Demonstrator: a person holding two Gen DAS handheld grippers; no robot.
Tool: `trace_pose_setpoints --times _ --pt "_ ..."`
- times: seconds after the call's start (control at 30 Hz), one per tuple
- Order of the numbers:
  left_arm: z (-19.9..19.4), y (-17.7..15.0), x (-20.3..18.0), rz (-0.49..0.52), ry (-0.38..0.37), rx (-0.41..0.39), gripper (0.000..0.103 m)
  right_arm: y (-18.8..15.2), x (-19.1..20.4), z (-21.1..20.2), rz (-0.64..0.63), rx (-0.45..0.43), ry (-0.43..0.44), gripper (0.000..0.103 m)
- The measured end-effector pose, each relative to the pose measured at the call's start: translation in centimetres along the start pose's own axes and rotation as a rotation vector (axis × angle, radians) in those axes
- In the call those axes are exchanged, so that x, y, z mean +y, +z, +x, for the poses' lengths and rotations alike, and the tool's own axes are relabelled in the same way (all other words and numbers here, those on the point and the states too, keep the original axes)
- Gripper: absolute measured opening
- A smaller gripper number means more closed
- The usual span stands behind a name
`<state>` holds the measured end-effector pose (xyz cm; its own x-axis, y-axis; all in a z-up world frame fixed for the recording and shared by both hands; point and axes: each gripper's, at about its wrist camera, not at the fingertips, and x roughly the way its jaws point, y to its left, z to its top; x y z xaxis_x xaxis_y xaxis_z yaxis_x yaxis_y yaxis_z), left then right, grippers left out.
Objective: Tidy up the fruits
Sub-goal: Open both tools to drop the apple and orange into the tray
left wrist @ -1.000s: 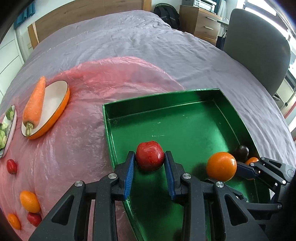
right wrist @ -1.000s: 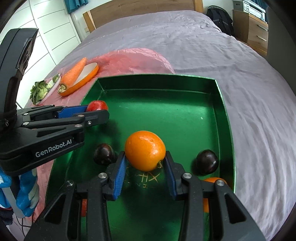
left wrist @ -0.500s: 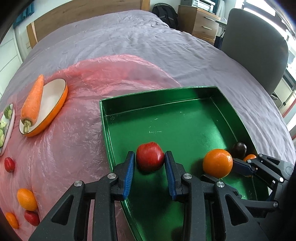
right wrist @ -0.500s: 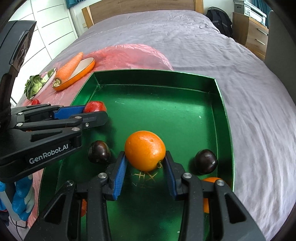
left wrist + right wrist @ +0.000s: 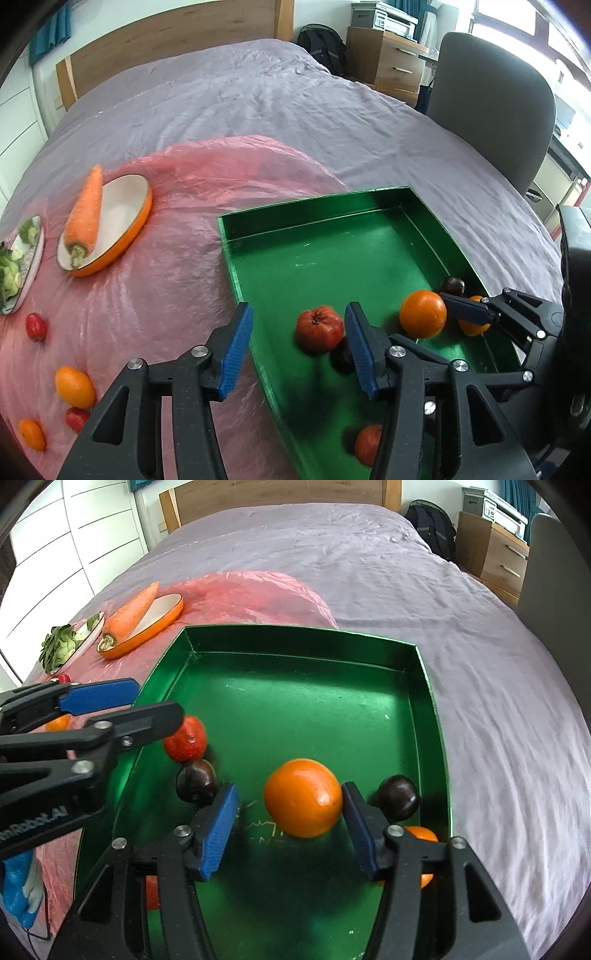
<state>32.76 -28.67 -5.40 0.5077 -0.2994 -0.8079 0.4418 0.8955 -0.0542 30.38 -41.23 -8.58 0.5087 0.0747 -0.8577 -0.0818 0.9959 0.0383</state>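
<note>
The green tray [image 5: 424,686] lies on the bed with its long axis running away from both cameras; its far half is bare floor. The right gripper [image 5: 291,827] is opening, its fingers wide around the large orange [image 5: 303,797], the right pad just beside it. The left gripper [image 5: 299,345] is opening too, straddling the tray's left wall, with the red apple [image 5: 319,332] free by its right pad. Only the left wrist view shows the loose fruit [image 5: 74,386] on the pink sheet [image 5: 166,295]; the right wrist view shows both dark plums [image 5: 399,797] clearly.
</note>
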Motion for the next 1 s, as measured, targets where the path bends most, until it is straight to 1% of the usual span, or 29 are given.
trace_pose_setpoints --times 0.03,0.33,0.43,0.53,0.77,1.0 --pt "-0.4 -0.2 0.2 -0.003 0.004 -0.004 0.050 0.0 0.1 -0.1 -0.002 0.000 -0.004 0.098" --pt "-3.0 -2.3 1.9 -0.020 0.044 -0.012 0.050 -0.8 1.3 -1.8 -0.003 -0.001 -0.029 0.100" --pt "-3.9 -2.9 2.3 -0.024 0.057 -0.021 0.051 -1.2 1.6 -2.4 0.003 -0.002 -0.035 0.103" --pt "-5.1 -3.7 2.8 -0.035 0.074 -0.034 0.054 -1.6 1.9 -3.1 0.016 -0.005 -0.031 0.103" --pt "-7.1 -5.8 3.8 -0.071 0.090 -0.044 0.055 -3.2 2.9 -5.1 0.041 -0.017 -0.030 0.103" --pt "-9.2 -7.8 5.3 -0.107 0.136 -0.073 0.055 -4.8 3.7 -7.0 0.059 -0.035 -0.064 0.103"
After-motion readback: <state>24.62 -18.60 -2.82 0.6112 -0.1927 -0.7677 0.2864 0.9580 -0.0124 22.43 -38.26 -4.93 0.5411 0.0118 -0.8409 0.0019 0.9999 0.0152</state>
